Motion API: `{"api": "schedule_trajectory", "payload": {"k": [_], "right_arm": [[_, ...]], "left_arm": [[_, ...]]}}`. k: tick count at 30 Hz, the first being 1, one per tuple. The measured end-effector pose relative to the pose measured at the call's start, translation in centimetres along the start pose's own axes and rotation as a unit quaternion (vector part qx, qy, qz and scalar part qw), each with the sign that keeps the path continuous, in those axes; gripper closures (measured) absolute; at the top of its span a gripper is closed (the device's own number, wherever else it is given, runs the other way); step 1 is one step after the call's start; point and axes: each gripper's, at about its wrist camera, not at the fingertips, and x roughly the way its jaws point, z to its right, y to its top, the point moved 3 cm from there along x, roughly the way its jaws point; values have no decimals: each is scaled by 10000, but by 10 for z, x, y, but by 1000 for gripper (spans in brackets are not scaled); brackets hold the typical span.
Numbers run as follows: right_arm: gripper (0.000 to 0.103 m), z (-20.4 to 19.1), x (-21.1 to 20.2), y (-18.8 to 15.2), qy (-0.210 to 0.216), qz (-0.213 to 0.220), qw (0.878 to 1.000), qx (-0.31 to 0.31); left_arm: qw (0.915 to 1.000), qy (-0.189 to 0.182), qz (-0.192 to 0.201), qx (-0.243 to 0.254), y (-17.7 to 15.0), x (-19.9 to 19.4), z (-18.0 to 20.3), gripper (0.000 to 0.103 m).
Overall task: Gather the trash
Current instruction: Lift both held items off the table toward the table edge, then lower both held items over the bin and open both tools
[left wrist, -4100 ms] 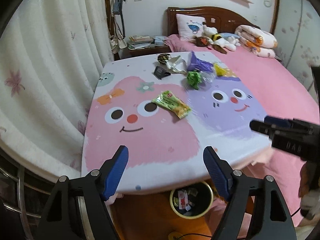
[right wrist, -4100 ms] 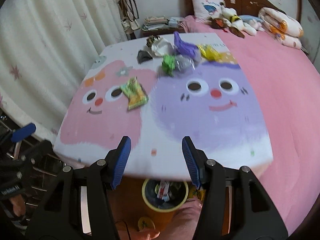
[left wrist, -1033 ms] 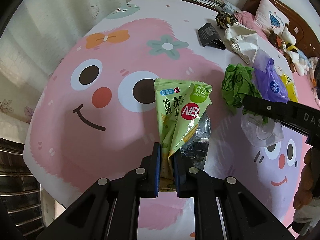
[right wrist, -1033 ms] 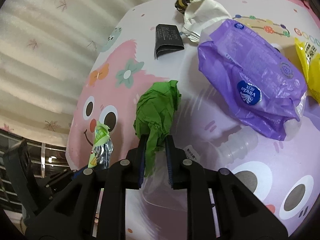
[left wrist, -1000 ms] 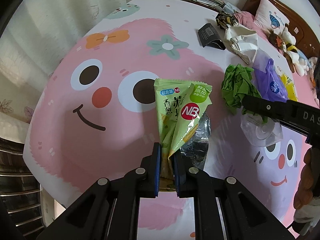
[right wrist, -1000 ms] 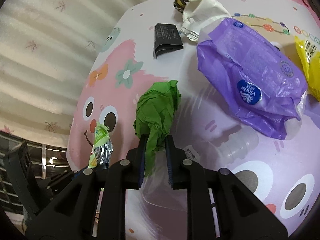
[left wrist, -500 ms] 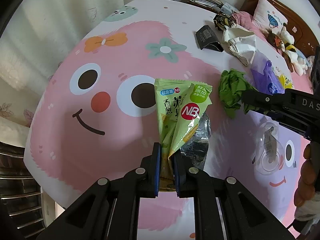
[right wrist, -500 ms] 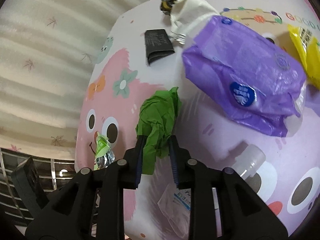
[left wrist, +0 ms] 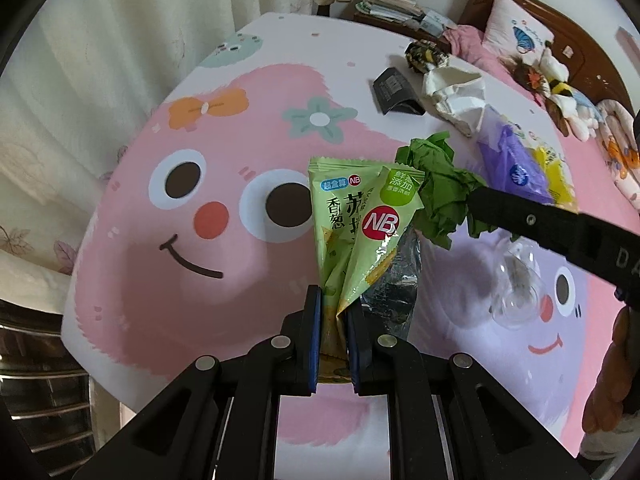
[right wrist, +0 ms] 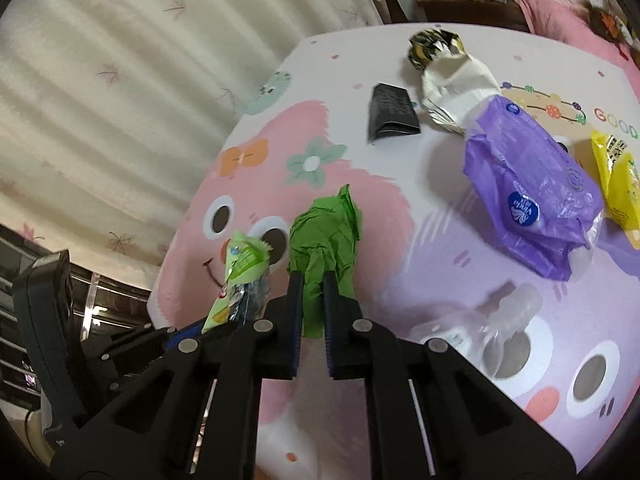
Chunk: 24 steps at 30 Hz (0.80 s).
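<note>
My left gripper (left wrist: 333,300) is shut on a green snack bag (left wrist: 356,224), held upright above the cartoon tablecloth (left wrist: 200,272). The same snack bag (right wrist: 240,268) shows at the lower left of the right wrist view. My right gripper (right wrist: 312,280) is shut on a crumpled green paper wad (right wrist: 326,232), lifted off the table. That green wad (left wrist: 436,196) hangs just right of the snack bag in the left wrist view, gripped by the right gripper's black fingers (left wrist: 520,216).
On the table lie a clear plastic bottle (right wrist: 500,320), a purple tissue pack (right wrist: 532,196), a yellow wrapper (right wrist: 618,176), a white crumpled bag (right wrist: 456,80), a black packet (right wrist: 392,112) and a dark foil ball (right wrist: 432,46). A curtain (right wrist: 140,80) hangs to the left; a pink bed (left wrist: 616,152) lies beyond.
Both grippers went from open to shut on their items over four seconds. In the last second the right gripper lifted the green wad leftward toward the snack bag, uncovering the clear bottle.
</note>
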Motion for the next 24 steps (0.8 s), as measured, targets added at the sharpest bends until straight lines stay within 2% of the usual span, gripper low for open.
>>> {"api": "schedule_trajectory", "payload": {"k": [5, 9, 17, 20, 24], "right_arm": [[97, -35, -27, -23, -100, 235, 9995, -176], [97, -63, -49, -53, -225, 459, 9986, -109], [97, -121, -75, -157, -609, 832, 9934, 503], [97, -142, -72, -201, -733, 819, 9918, 647], [97, -160, -57, -259, -884, 630, 9902, 878]], "left_arm": [[9996, -168, 164, 158, -11, -28, -16, 92], [9979, -317, 229, 517, -32, -50, -31, 92], [9868, -535, 245, 1511, -98, -92, -74, 92], [9823, -710, 239, 1719, -128, -101, -95, 92], [9798, -833, -88, 1815, -172, -95, -120, 92]]}}
